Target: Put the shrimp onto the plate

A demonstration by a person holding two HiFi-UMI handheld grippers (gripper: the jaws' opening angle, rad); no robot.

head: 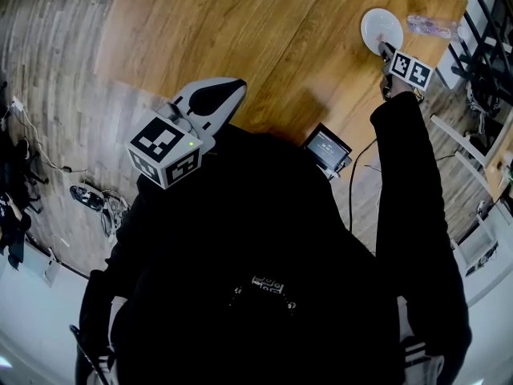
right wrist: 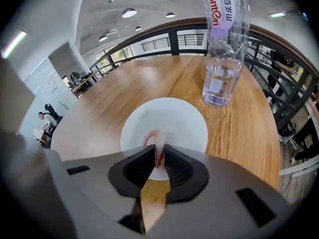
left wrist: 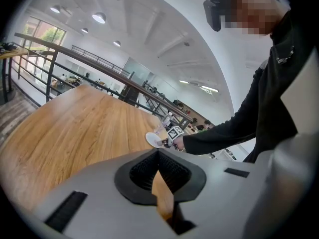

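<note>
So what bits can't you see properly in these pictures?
- The shrimp: in the right gripper view its lower half is hidden inside the right gripper. In the head view that gripper covers it.
- The plate: the gripper's body hides its near rim in the right gripper view. It is tiny in the left gripper view.
- The bottle: its cap is cut off by the top edge of the right gripper view.

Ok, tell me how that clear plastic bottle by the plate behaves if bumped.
The tall clear plastic bottle holds water only near its base, so it is probably light and slides easily. Tall and narrow, it may tip if struck high. Its thin see-through walls would likely flex under a squeeze.
</note>
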